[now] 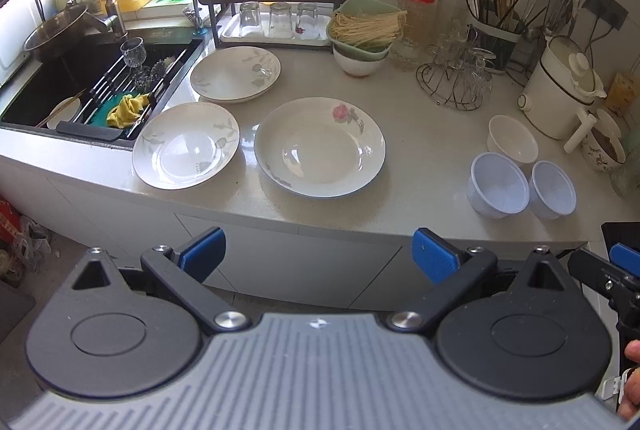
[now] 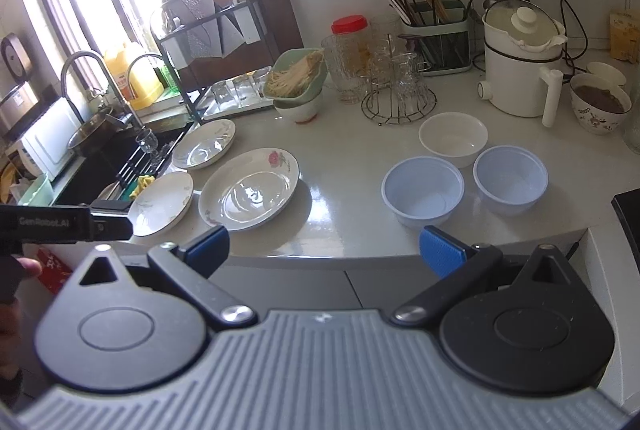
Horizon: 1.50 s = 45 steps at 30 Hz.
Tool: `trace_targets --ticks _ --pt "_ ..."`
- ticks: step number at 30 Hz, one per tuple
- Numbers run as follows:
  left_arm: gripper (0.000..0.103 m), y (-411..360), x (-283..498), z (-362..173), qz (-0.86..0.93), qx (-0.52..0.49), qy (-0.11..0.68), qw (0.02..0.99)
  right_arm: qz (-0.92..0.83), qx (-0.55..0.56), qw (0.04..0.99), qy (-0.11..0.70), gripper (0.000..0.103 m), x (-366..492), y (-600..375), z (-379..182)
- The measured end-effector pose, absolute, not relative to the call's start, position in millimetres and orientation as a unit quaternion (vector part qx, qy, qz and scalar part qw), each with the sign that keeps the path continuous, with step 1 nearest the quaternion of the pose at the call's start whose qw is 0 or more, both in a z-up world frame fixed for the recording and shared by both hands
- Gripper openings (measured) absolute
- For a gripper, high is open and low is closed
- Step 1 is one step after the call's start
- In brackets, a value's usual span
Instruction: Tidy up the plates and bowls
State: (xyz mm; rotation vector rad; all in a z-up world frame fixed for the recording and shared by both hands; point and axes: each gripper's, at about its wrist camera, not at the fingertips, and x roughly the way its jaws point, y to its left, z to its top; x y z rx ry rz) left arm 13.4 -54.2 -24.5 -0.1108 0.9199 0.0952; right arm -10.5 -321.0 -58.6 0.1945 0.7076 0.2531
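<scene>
Nothing stacked yet, by the look of it: three plates and three bowls all lying singly on the pale speckled countertop (image 1: 420,133), the whole sorting still ahead. Left gripper (image 1: 318,254) held back off the counter edge, blue ribbed pads spread wide, nothing between them; right gripper (image 2: 324,250) likewise parted and empty, short of the bowls. Glossy ceramic throughout the plates: large rose-patterned plate (image 1: 320,147) in the middle, leaf-patterned plate (image 1: 186,145) just beside it near the sink (image 1: 48,85), second leaf-patterned plate (image 1: 235,73) behind. Well apart to the right, two thin translucent plastic bowls (image 2: 423,191) (image 2: 510,180), matte and ridged at the rim, touching or nearly so, with a smooth white ceramic bowl (image 2: 453,137) just behind.
</scene>
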Motion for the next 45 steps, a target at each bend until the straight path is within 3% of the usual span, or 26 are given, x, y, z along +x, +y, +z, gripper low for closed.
trace_targets --ticks 25,45 --pt "0.101 95.7 116.4 -61.2 -0.040 -0.037 0.472 0.880 0.068 0.101 0.932 0.342 0.103 38.3 -188.6 -71.9" --pt "0.100 262.8 178.6 -120.7 -0.059 -0.058 0.481 0.873 0.087 0.107 0.913 0.383 0.085 110.6 -35.2 -116.9"
